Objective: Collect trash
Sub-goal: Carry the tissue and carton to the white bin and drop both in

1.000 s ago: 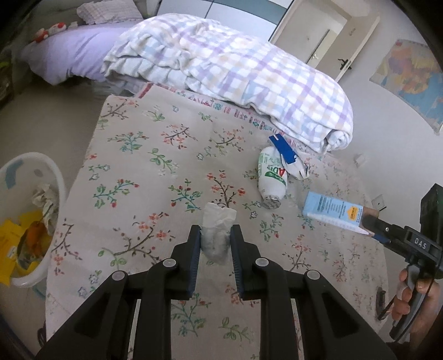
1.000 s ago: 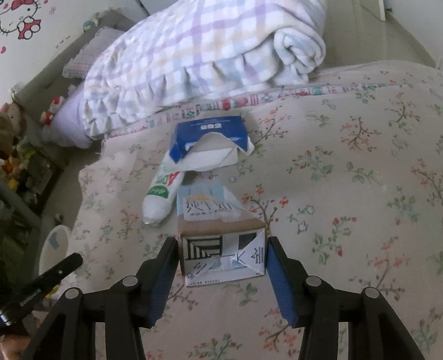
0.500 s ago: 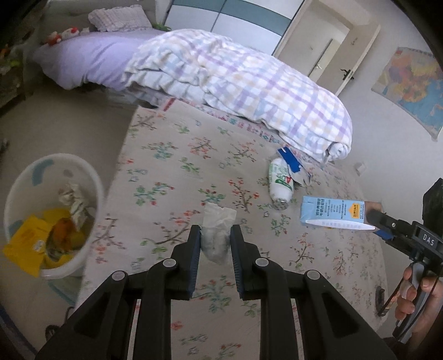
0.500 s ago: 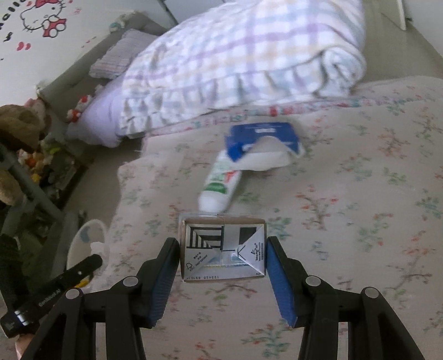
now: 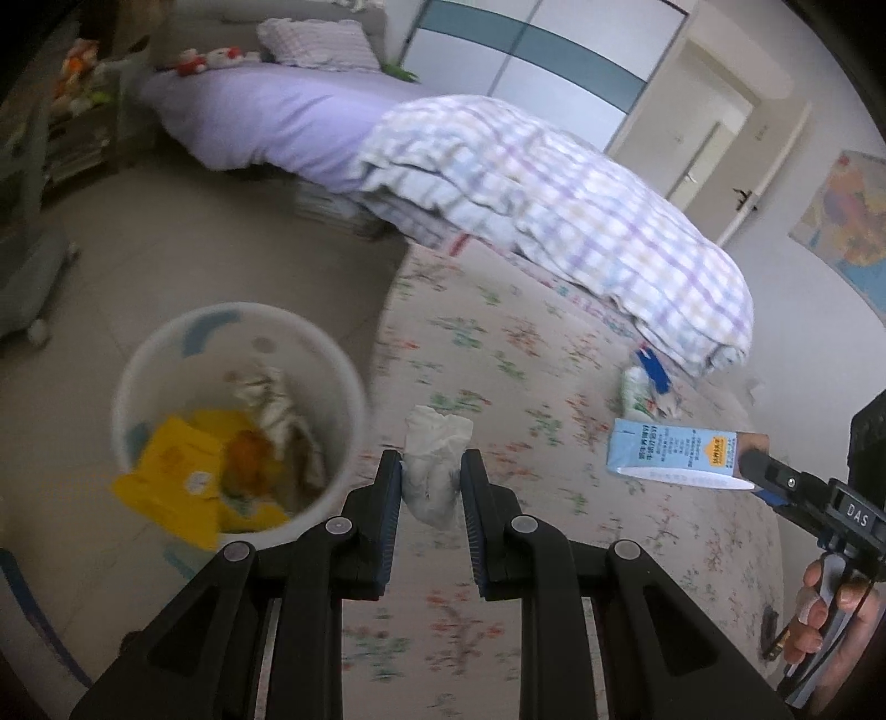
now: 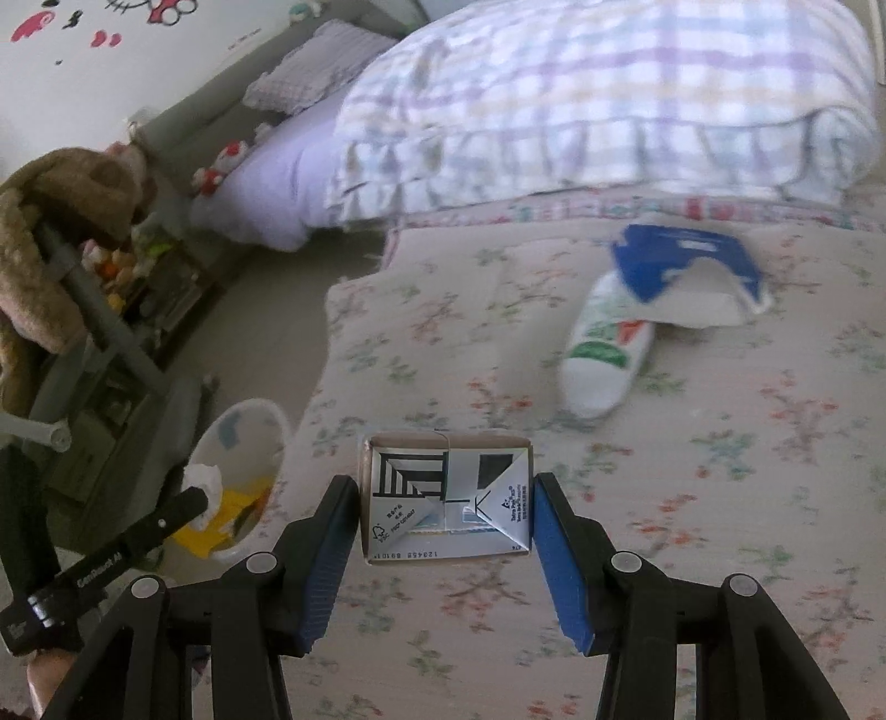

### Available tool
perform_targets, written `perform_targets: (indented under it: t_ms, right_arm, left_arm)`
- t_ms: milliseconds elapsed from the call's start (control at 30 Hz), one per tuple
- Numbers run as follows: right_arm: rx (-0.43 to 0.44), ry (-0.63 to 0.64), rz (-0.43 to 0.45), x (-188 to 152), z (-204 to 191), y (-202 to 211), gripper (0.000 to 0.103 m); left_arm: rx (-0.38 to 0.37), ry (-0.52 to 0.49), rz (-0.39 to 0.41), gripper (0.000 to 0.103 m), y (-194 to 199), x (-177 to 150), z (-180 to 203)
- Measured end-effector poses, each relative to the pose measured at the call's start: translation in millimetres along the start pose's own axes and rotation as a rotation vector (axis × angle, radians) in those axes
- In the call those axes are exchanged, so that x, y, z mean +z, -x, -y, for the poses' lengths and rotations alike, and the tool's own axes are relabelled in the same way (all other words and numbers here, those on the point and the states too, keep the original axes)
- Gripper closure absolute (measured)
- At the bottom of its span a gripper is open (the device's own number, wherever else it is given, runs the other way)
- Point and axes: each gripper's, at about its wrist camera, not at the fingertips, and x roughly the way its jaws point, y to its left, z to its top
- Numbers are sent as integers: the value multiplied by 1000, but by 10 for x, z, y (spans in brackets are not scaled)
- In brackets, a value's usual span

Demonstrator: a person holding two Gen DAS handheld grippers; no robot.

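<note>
Left wrist view: left claw (image 5: 429,487) clenched on one crumpled white tissue (image 5: 434,465), both pads pressing its sides, wad held above the edge of the floral bedspread (image 5: 498,360). Just left of it, on the floor: one white trash bin (image 5: 238,426), holding one yellow wrapper (image 5: 183,482), something orange, and one crumpled paper. Seen at the right edge: right claw (image 5: 745,471) with one light-blue milk carton (image 5: 673,451) held level over the bedspread, and one hand (image 5: 830,620) on its handle. Farther out on the bedspread: one white bottle with green print (image 5: 634,390) and one blue torn box (image 5: 653,371), touching each other, near one rolled checked quilt (image 5: 554,221). Beyond, one purple-sheeted bed (image 5: 277,122) with one checked pillow (image 5: 315,44).

Right wrist view: right claw (image 6: 446,498) grasping the same milk carton (image 6: 446,495) by its two sides, folded end facing the camera, lifted off the bedspread (image 6: 720,443). Outward: white bottle (image 6: 609,354) lying with the blue box (image 6: 686,266) overlapping its far end. At lower left, left claw (image 6: 202,498) with the tissue (image 6: 205,482) over the bin (image 6: 243,443). Counted: two claws, two pieces of trash held, two pieces lying on the bedspread, one bin.
</note>
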Motion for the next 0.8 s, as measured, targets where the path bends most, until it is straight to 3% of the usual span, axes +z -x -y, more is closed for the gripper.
perform_targets:
  t_ms: [233,267,333,367,400,533,600,800]
  right_arm:
    - [37,31,-21,10,-268,-221,48]
    - [42,35,-23,10,-301,-248,48]
    - [52,42,-29,15,-378,-321,48]
    - [58,46,-33,14,-424,-365,48]
    - [62,49,-36,16,-458,-394,48]
    - [74,69,-50,-7,-601,-528,48]
    - [76,81,-54,-25,-671,-588,48]
    - [97,124,-66,-103,-891,-758,48]
  left_arm:
    - [73,39,15,76,69,58,-407]
    - [87,44,12,70,65,69,-461]
    - [147,62,-2,44,56,91,-579]
    - [170,72,-3,25,57,95,-626]
    - [192,87,0,16,66,103,-687]
    - [287,116,-20,14,87,113,-888]
    - [319,126,-19,5,109,101,-962]
    - [359,109,-30,0,190,63,-1089]
